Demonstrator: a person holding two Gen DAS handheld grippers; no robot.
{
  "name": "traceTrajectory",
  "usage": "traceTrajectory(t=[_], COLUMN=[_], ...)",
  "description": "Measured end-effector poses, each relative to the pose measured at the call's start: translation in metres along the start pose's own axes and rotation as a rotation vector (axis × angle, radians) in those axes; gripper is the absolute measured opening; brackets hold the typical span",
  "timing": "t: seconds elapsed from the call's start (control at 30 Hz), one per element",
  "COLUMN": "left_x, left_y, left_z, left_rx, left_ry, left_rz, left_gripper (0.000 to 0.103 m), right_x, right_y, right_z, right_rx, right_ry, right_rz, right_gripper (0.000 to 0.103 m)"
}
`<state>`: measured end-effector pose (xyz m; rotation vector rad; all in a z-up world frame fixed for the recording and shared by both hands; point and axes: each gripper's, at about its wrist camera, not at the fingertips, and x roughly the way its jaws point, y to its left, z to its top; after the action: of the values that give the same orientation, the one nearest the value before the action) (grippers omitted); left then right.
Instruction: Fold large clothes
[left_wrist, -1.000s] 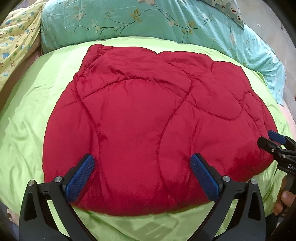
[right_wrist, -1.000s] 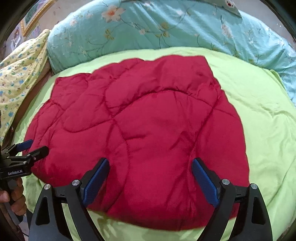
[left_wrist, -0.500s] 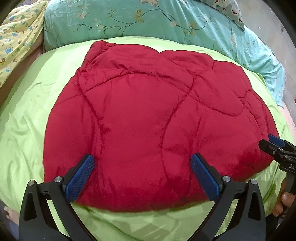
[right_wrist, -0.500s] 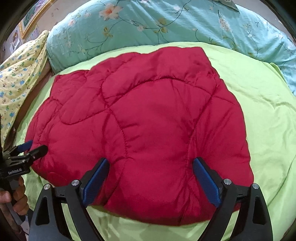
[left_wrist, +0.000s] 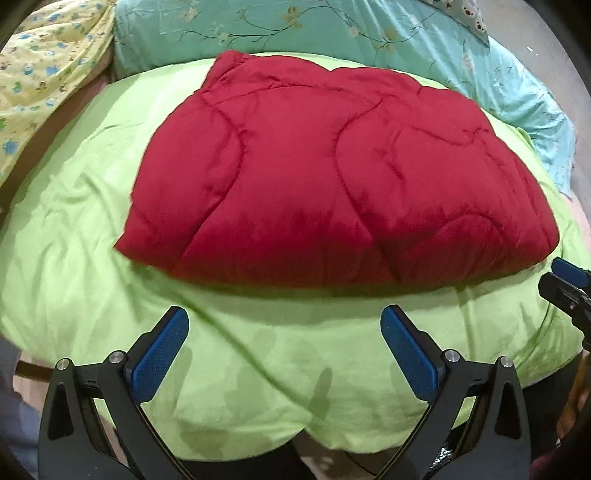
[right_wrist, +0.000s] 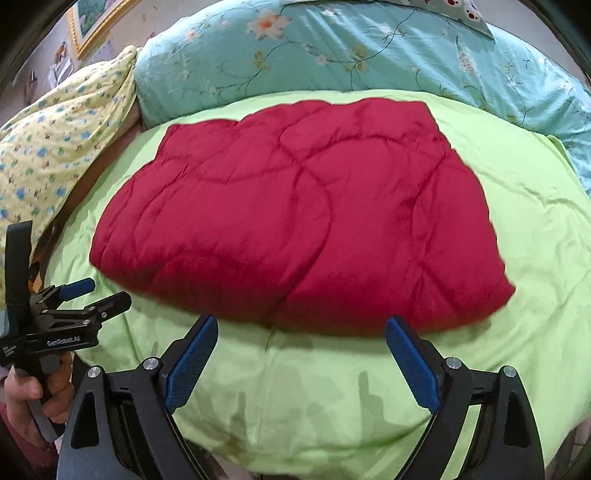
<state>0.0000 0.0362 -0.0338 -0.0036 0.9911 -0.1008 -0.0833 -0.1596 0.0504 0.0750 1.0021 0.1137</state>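
A red quilted padded garment (left_wrist: 332, 177) lies folded in a thick flat block on the lime-green sheet (left_wrist: 258, 369); it also shows in the right wrist view (right_wrist: 295, 221). My left gripper (left_wrist: 284, 332) is open and empty, hovering over bare sheet just short of the garment's near edge. My right gripper (right_wrist: 301, 339) is open and empty, also just short of the near edge. Each gripper shows at the side of the other's view: the right one (left_wrist: 565, 284), the left one (right_wrist: 92, 295).
A teal floral quilt (left_wrist: 332, 33) lies along the far side of the bed. A yellow patterned cloth (left_wrist: 40, 74) lies at the far left. A framed picture (right_wrist: 92, 22) hangs on the wall. The sheet's near edge (left_wrist: 332, 443) drops off below the grippers.
Both grippers have pulled back toward the near edge of the bed; their fingers stood over the garment before and now stand over bare sheet. The garment lies still.
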Motion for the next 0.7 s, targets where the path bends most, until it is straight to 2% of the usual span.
traceTrajectory(t=[0.2, 0.33, 0.47, 0.7], left_x=[-0.035, -0.059, -0.059, -0.038], left_y=[-0.003, -0.008, -0.012, -0.015], left_z=[0.004, 0.018, 0.025, 0.023], left_rx=[-0.004, 0.008, 0.007, -0.009], left_ry=[-0.057, -0.123, -0.126, -0.069], left_rz=[-0.014, 0.01, -0.002, -0.012], left_gripper=[0.103, 0.103, 0.103, 0.103], right_x=[-0.017, -0.043, -0.044, -0.024], right_y=[0.016, 0.024, 0.022, 0.013], right_z=[-0.005, 0.006, 0.017, 0.02], right_rx=[-0.042, -0.071, -0.053, 0.001], right_ry=[-0.036, -0.106, -0.128, -0.097], right_rz=[-0.033, -0.037, -0.048, -0.043], right_gripper=[0.093, 0.093, 0.094, 0.094])
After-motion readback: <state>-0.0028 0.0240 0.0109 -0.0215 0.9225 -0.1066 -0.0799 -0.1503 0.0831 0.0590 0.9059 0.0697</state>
